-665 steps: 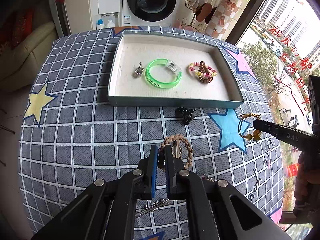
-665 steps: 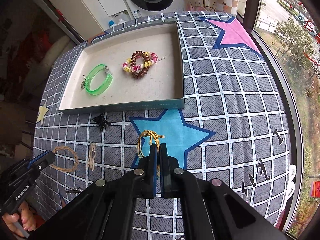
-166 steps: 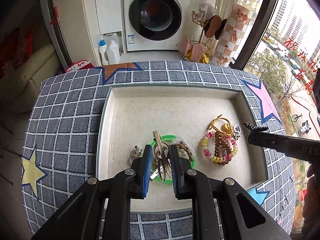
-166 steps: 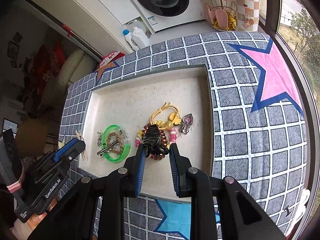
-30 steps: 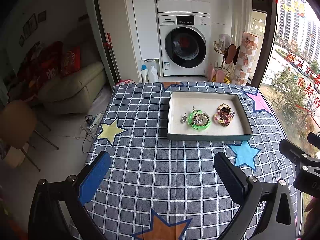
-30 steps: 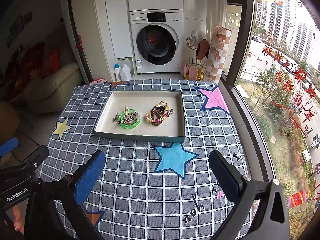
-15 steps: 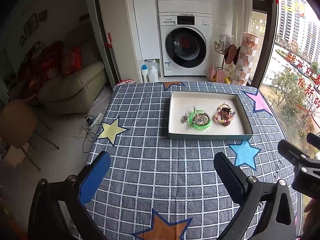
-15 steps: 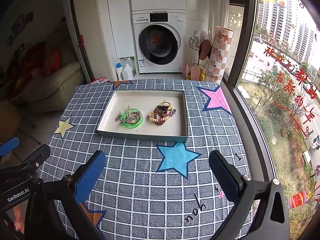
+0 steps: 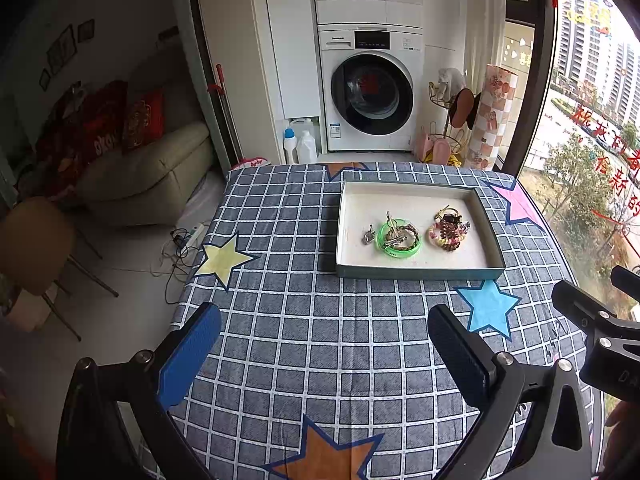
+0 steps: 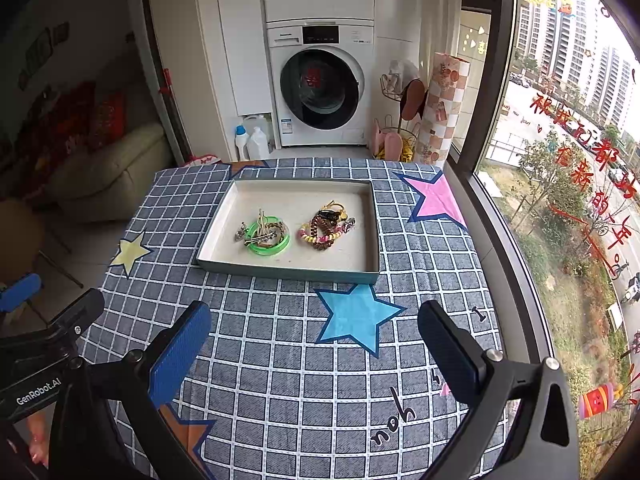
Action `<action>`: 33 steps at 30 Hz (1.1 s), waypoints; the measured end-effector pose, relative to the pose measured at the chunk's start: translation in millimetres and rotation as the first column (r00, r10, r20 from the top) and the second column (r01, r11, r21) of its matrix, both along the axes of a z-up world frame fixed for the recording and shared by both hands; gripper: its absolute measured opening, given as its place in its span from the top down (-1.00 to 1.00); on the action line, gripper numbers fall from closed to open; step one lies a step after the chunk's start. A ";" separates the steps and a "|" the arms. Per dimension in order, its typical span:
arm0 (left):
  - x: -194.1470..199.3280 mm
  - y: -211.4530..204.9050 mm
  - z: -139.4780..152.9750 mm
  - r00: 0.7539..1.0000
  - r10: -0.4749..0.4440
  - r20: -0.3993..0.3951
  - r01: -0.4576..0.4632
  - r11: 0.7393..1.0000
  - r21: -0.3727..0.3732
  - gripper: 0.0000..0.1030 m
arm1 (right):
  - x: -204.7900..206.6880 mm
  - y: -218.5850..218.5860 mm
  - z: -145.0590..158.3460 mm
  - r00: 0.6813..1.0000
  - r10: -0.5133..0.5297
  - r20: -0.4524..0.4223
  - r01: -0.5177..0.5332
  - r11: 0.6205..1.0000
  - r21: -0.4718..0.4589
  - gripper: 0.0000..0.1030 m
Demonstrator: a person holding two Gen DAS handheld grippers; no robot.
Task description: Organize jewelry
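Note:
A shallow teal-rimmed tray (image 9: 418, 272) (image 10: 288, 274) sits on the far half of the table. Inside lie a green bangle (image 9: 400, 250) (image 10: 269, 249) with a braided ring and metal hair clips on it, a small silver charm (image 9: 369, 235), and a pile of coil hair ties (image 9: 448, 234) (image 10: 320, 234) with a black clip and a yellow band. My left gripper (image 9: 324, 354) is wide open above the near table, nothing between its fingers. My right gripper (image 10: 314, 354) is wide open too, well back from the tray.
The table wears a grey checked cloth (image 9: 320, 340) with coloured stars. A washing machine (image 10: 320, 92) stands behind, a sofa (image 9: 152, 176) and chair (image 9: 36, 240) at left, a large window (image 10: 560, 120) at right. The other gripper shows at each view's edge.
Both grippers stay wide open and raised back from the tray. The views have shifted only slightly in the last second; the jewelry lies still in the tray.

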State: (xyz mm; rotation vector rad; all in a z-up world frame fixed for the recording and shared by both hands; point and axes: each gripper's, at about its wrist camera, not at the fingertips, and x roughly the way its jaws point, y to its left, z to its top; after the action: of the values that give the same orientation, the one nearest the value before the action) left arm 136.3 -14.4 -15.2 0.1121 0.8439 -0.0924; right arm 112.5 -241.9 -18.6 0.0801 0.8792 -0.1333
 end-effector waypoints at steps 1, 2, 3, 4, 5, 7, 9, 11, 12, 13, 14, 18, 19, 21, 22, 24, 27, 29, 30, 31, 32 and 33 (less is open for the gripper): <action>0.4 0.0 0.1 1.000 0.000 0.000 0.000 1.000 0.000 -1.00 | -0.2 -0.2 -0.1 1.000 -0.002 0.000 0.002 1.000 -0.001 -0.99; -0.2 -0.2 0.1 1.000 0.000 0.000 0.000 1.000 0.001 -1.00 | -0.2 0.2 0.1 1.000 -0.002 0.001 0.002 1.000 0.000 -0.99; -0.3 -0.2 0.1 1.000 0.000 0.000 0.000 1.000 0.000 -1.00 | 0.0 -0.2 -0.1 1.000 -0.001 0.001 0.001 1.000 0.000 -0.99; 0.5 0.0 0.0 1.000 0.000 -0.001 0.000 1.000 0.000 -1.00 | 0.0 0.1 -0.2 1.000 -0.001 0.000 0.001 1.000 0.000 -0.99; 0.1 0.0 0.2 1.000 -0.001 -0.001 0.001 1.000 -0.001 -1.00 | -0.1 0.3 -0.1 1.000 -0.002 0.000 0.002 1.000 0.000 -0.99; 0.3 -0.5 0.7 1.000 -0.001 -0.001 0.001 1.000 -0.001 -1.00 | -0.1 -0.2 0.0 1.000 0.000 -0.001 0.000 1.000 0.000 -0.99; -0.2 -0.7 0.7 1.000 0.000 -0.002 0.000 1.000 0.001 -1.00 | -0.1 0.4 0.0 1.000 0.000 -0.001 0.000 1.000 0.002 -0.99; -0.2 -0.9 1.2 1.000 0.000 -0.003 0.000 1.000 -0.001 -1.00 | 0.0 1.4 0.0 1.000 0.003 -0.001 -0.003 1.000 0.001 -0.99; -0.1 -1.0 1.2 1.000 0.000 -0.003 0.000 1.000 -0.002 -1.00 | 0.6 2.1 -0.3 1.000 0.006 -0.001 -0.006 1.000 0.001 -0.99; -0.2 -1.1 1.0 1.000 0.001 -0.003 -0.001 1.000 -0.002 -1.00 | 1.0 2.2 -0.4 1.000 0.007 0.000 -0.007 1.000 0.001 -0.99; 0.1 -0.9 0.9 1.000 0.000 -0.003 0.000 1.000 -0.002 -1.00 | 1.0 2.2 -0.4 1.000 0.009 0.001 -0.009 1.000 0.002 -0.99; -0.1 -1.9 1.2 1.000 0.000 -0.002 0.000 1.000 -0.001 -1.00 | 1.3 3.2 -1.0 1.000 0.011 0.001 -0.011 1.000 0.002 -0.99; 0.4 -1.6 1.0 1.000 0.000 -0.002 0.000 1.000 0.000 -1.00 | 1.5 3.8 -1.1 1.000 0.011 0.002 -0.011 1.000 0.002 -0.99; -0.8 -1.8 1.1 1.000 0.002 -0.003 -0.002 1.000 -0.001 -1.00 | 1.4 3.9 -1.1 1.000 0.012 0.001 -0.012 1.000 0.002 -0.99; -1.7 -2.0 1.1 1.000 0.003 -0.003 -0.003 1.000 -0.002 -1.00 | 1.0 2.9 -0.9 1.000 0.011 0.001 -0.011 1.000 0.002 -0.99; -2.1 -1.9 1.3 1.000 0.003 -0.004 -0.003 1.000 -0.003 -1.00 | 1.0 4.1 -1.4 1.000 0.013 0.001 -0.013 1.000 0.001 -0.99; -2.3 -1.6 1.4 1.000 0.004 -0.004 -0.004 1.000 -0.004 -1.00 | 0.9 4.3 -1.4 1.000 0.013 0.002 -0.013 1.000 0.003 -0.99; -2.6 -1.8 1.5 1.000 0.006 -0.002 -0.006 1.000 -0.003 -1.00 | 0.6 3.9 -1.3 1.000 0.013 0.002 -0.013 1.000 0.002 -0.99; -2.7 -1.5 1.5 1.000 0.007 -0.002 -0.007 1.000 -0.002 -1.00 | 0.9 4.7 -1.5 1.000 0.013 0.002 -0.013 1.000 0.003 -0.99; -2.5 -1.4 1.6 1.000 0.007 -0.003 -0.007 1.000 -0.004 -1.00 | 0.6 3.9 -1.2 1.000 0.012 0.002 -0.012 1.000 0.003 -0.99; -2.9 -1.5 1.6 1.000 0.007 -0.002 -0.007 1.000 -0.005 -1.00 | 0.6 3.8 -1.2 1.000 0.012 0.002 -0.012 1.000 0.002 -0.99; -2.8 -1.9 1.5 1.000 0.008 -0.002 -0.008 1.000 -0.005 -1.00 | 0.7 4.3 -1.3 1.000 0.012 0.002 -0.012 1.000 0.003 -0.99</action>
State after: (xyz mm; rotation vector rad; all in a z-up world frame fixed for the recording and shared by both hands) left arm 133.5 -16.2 -13.7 0.1040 0.8465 -0.0874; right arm 113.2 -237.6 -19.9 0.0772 0.8781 -0.1206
